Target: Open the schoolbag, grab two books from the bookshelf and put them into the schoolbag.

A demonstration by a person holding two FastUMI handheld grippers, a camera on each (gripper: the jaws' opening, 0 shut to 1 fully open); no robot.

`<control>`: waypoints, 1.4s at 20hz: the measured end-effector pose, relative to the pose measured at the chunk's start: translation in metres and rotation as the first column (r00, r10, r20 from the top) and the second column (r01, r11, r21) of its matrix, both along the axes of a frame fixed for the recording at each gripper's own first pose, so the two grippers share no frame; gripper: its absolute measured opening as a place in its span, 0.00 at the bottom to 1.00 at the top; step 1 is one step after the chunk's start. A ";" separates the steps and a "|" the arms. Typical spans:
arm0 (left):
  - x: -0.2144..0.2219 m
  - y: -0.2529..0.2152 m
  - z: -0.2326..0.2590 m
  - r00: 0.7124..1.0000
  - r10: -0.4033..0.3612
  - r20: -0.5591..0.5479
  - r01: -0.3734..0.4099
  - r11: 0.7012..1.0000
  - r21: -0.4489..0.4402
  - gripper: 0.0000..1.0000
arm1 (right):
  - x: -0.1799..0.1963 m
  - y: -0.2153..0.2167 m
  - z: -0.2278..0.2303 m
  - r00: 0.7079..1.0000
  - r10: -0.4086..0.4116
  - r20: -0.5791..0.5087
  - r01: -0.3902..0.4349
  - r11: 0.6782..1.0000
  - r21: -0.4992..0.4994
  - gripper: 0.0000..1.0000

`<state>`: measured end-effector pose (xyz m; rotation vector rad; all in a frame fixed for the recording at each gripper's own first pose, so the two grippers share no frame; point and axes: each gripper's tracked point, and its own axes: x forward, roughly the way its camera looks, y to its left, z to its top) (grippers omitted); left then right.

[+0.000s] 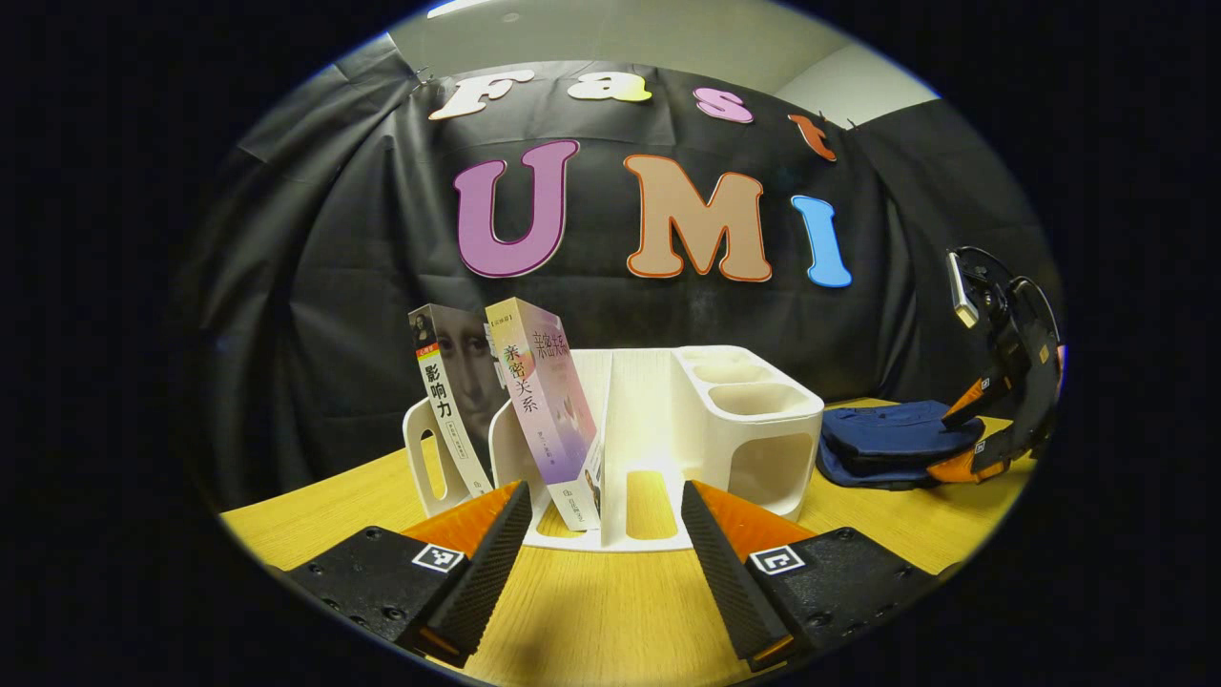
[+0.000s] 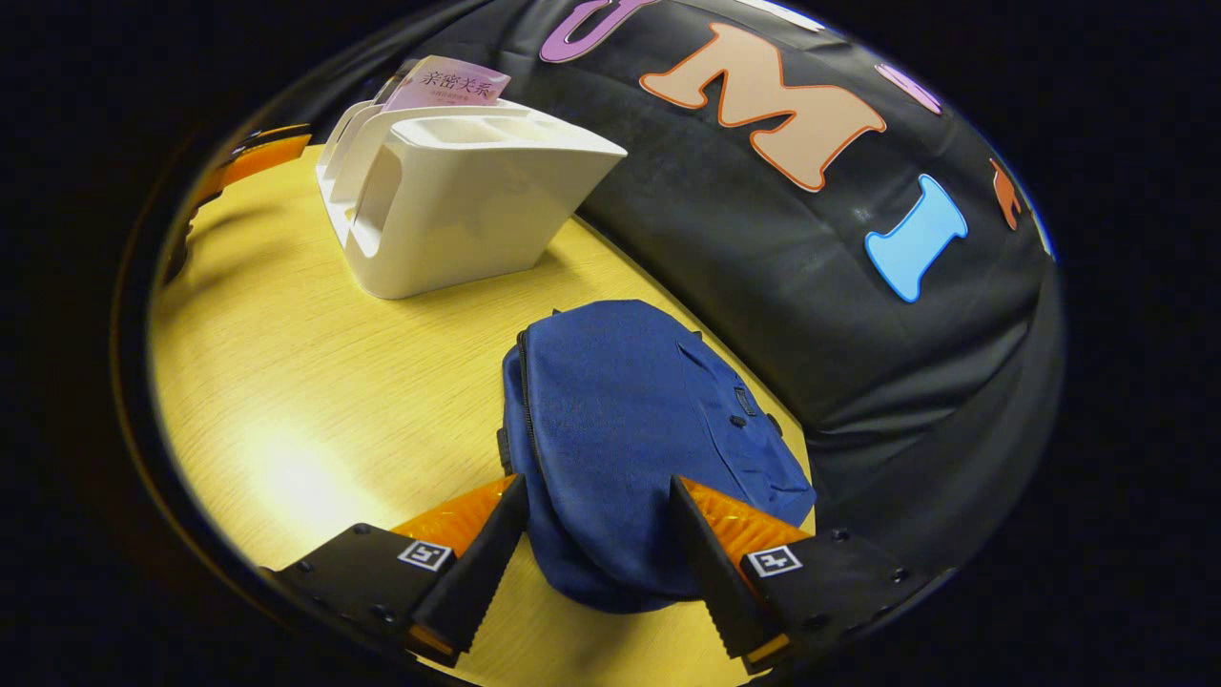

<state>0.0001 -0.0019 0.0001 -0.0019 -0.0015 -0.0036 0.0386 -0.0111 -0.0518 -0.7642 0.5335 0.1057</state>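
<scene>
Right tool (image 2: 596,544) hovers spread over near end of blue schoolbag (image 2: 639,429), fingers straddling rounded edge, gripping nothing. Bag lies flat, closed, long axis running away from tool toward booth wall, zipper (image 2: 527,401) along its left side. Left tool (image 1: 606,553) also spread, empty, facing white bookshelf (image 1: 668,420), two books (image 1: 544,401) leaning in left slots. Right tool nearer bag; opening likely its job. Yellow wooden worktop (image 2: 315,382), black cloth backdrop.

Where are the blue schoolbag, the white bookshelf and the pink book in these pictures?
schoolbag (image 2: 630,420): right gripper view, middle of its blue top panel.
bookshelf (image 1: 754,420): left gripper view, white side wall below its cup holes.
pink book (image 1: 548,410): left gripper view, its front cover.
</scene>
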 end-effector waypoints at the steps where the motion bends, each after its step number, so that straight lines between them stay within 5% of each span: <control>1: 0.000 0.000 0.000 1.000 0.000 0.000 0.000 1.000 0.000 0.93 | 0.003 -0.002 0.005 1.000 -0.001 0.011 0.002 1.000 -0.018 1.00; 7: 0.000 0.000 0.000 1.000 -0.001 0.001 0.001 1.000 0.000 0.92 | 0.013 -0.009 -0.004 1.000 -0.019 -0.017 0.018 0.998 -0.052 1.00; 8: 0.000 0.000 0.000 1.000 -0.002 0.000 0.002 1.000 0.000 0.92 | 0.014 -0.007 -0.005 1.000 -0.016 -0.020 0.015 0.999 -0.049 0.83; 9: 0.000 0.001 0.000 1.000 -0.003 0.001 0.003 1.000 0.000 0.92 | 0.014 -0.007 -0.004 1.000 -0.013 -0.017 0.012 0.998 -0.055 0.85; 11: 0.000 0.000 0.000 1.000 -0.003 0.000 0.003 1.000 -0.001 0.92 | 0.014 -0.008 -0.001 1.000 -0.019 -0.012 0.018 0.998 -0.066 0.67; 12: 0.000 0.000 0.000 1.000 -0.003 0.000 0.003 1.000 -0.001 0.93 | 0.014 -0.009 0.000 1.000 -0.023 -0.007 0.023 0.997 -0.071 0.67; 14: 0.000 0.000 0.000 1.000 -0.003 0.001 0.003 1.000 -0.001 0.93 | 0.017 -0.002 0.013 1.000 -0.011 0.014 0.012 0.998 -0.059 0.28; 15: 0.000 0.000 0.000 1.000 -0.003 0.000 0.003 1.000 -0.001 0.93 | 0.017 -0.002 0.017 1.000 -0.013 0.011 0.014 0.998 -0.057 0.17; 17: 0.000 0.000 0.000 1.000 -0.003 -0.001 0.003 1.000 -0.002 0.92 | 0.017 -0.003 0.016 0.999 -0.035 -0.024 0.034 0.999 -0.028 0.19; 21: 0.000 0.000 0.000 1.000 -0.003 0.000 0.003 1.000 -0.001 0.92 | 0.020 -0.005 0.021 0.999 -0.037 -0.025 0.037 0.999 0.021 0.02; 28: 0.000 0.001 0.001 1.000 0.003 0.000 -0.003 1.000 -0.001 0.92 | 0.031 -0.016 0.076 0.992 -0.091 0.081 0.084 0.992 0.093 0.03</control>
